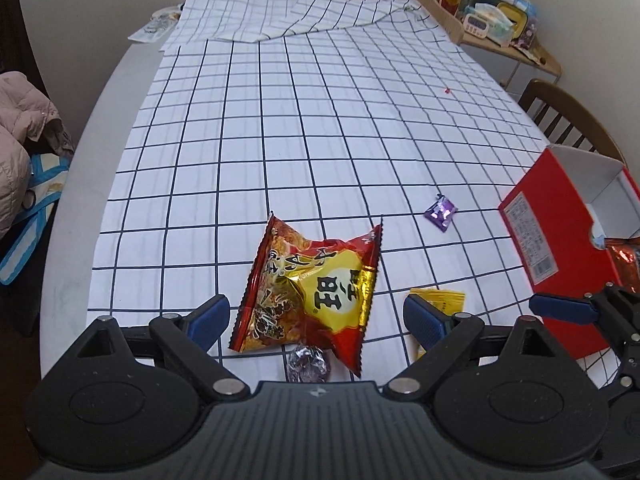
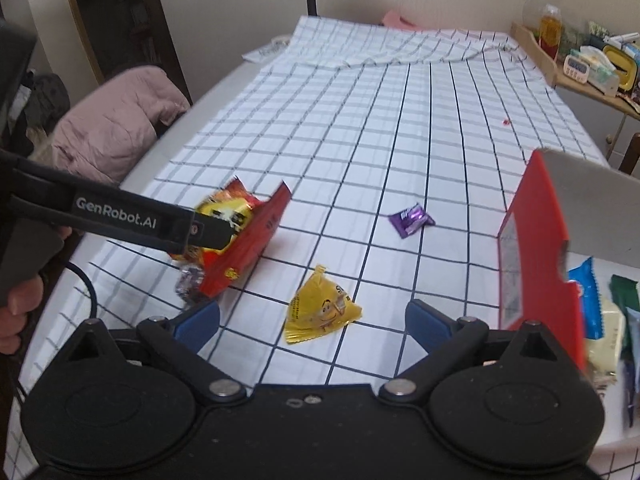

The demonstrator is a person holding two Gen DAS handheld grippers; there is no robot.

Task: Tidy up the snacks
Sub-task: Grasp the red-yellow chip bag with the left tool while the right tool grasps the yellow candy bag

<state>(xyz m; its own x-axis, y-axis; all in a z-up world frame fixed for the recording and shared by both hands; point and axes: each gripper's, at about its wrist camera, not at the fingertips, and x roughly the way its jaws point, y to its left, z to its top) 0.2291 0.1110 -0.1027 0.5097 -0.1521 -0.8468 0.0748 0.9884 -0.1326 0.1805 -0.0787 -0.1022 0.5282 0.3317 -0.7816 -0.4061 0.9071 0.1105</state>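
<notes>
Two grippers gaped empty: left gripper straddled the red snack bag at lower centre; right gripper faced the yellow packet.

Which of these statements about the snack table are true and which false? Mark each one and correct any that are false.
1. The left gripper is open around the red and yellow snack bag. True.
2. The purple candy lies inside the red box. False: it lies on the checked cloth, apart from the box.
3. The right gripper is shut on the yellow packet. False: it is open; the packet lies on the cloth.
4. The red box already holds snacks. True.
</notes>
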